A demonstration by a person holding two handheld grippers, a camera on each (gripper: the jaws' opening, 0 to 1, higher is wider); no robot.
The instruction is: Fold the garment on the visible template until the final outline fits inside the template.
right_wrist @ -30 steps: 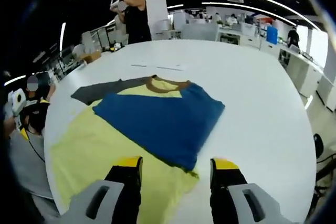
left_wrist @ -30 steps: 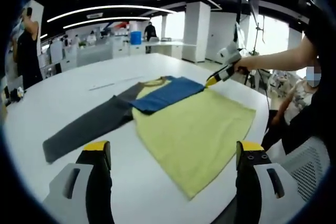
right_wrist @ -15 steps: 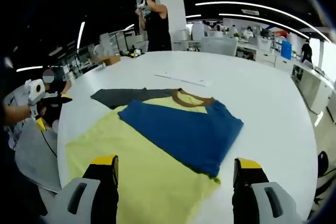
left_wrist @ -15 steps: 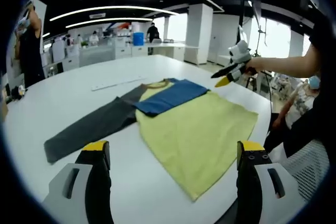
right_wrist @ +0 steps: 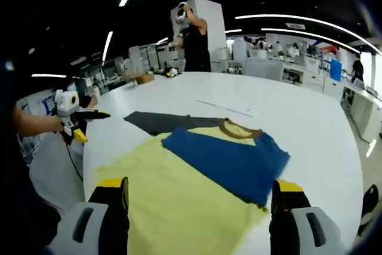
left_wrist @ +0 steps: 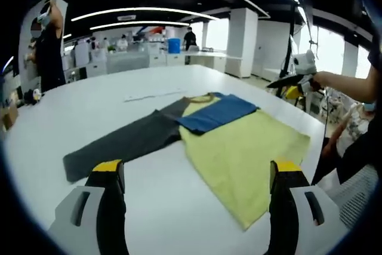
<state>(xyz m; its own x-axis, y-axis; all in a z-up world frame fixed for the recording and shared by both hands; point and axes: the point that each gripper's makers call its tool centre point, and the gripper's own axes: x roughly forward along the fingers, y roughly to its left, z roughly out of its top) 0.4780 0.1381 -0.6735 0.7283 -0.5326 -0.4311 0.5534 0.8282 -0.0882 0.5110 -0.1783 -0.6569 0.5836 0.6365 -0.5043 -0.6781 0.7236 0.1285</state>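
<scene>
Rising from the bottom of the left gripper view, the left tool (left_wrist: 198,174) has both yellow-tipped jaws spread wide and grips nothing; white surface (left_wrist: 89,103) shows between them. In the right gripper view, the right tool (right_wrist: 200,192) is likewise wide open and empty, its jaws framing the near hem of the garment.

Garment (left_wrist: 250,150): a yellow shirt lying flat on the round white surface, body spread toward the near edge. Blue sleeve (left_wrist: 218,111): folded across the upper chest, ending near the brown collar (left_wrist: 203,97). Grey sleeve (left_wrist: 125,141): stretched straight out to one side, flat on the surface, unfolded. In the right gripper view the same blue sleeve (right_wrist: 230,162) overlies the yellow body (right_wrist: 167,201), with the grey sleeve (right_wrist: 161,122) reaching away behind it and the collar (right_wrist: 239,129) at the far end.

Beyond the garment, a thin pale strip (right_wrist: 230,106) lies on the surface, possibly a template marking; too faint to tell.

The right tool also appears at the right of the left gripper view (left_wrist: 285,82), held in a hand above the surface edge, clear of the shirt. The left tool appears at the left of the right gripper view (right_wrist: 86,116), held off the surface edge.

Far background: a standing person in dark clothes (right_wrist: 194,43), office desks and white columns.
</scene>
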